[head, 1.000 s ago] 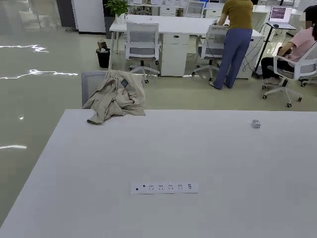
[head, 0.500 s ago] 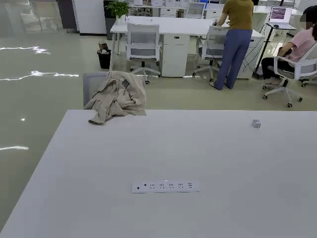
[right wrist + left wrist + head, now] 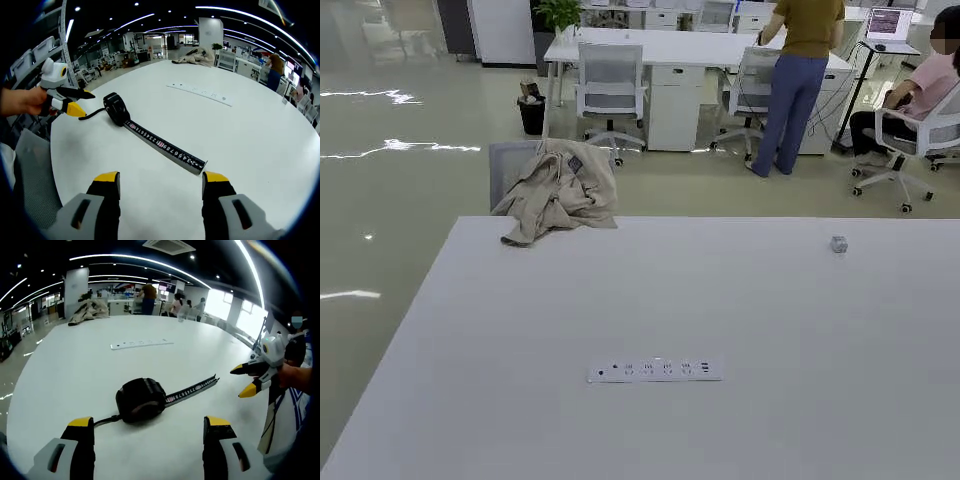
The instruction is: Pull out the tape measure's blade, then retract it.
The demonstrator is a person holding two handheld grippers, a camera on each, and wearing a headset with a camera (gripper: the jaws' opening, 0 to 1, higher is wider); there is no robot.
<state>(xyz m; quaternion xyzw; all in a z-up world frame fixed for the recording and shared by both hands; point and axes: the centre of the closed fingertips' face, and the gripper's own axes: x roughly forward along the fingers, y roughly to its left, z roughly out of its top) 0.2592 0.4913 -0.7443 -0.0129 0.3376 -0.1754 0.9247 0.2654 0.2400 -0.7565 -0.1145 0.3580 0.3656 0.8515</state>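
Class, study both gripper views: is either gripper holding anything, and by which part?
Nothing is held. The left gripper and right gripper are both open, clear of the tape measure lying on the table, blade partly out.

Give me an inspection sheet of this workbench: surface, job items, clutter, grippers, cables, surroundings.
Surface: white table, bare over most of its top.
Job's things: black tape case lies on the table; its blade is pulled out and lies flat.
Clutter: power strip mid-table; small grey object near the far edge; jacket draped over a chair at the far edge.
Grippers: left gripper open, short of the case; right gripper open, just short of the blade's tip. Neither touches the tape.
Cables: thin black cord trails from the case.
Surroundings: open office with desks; a standing person.
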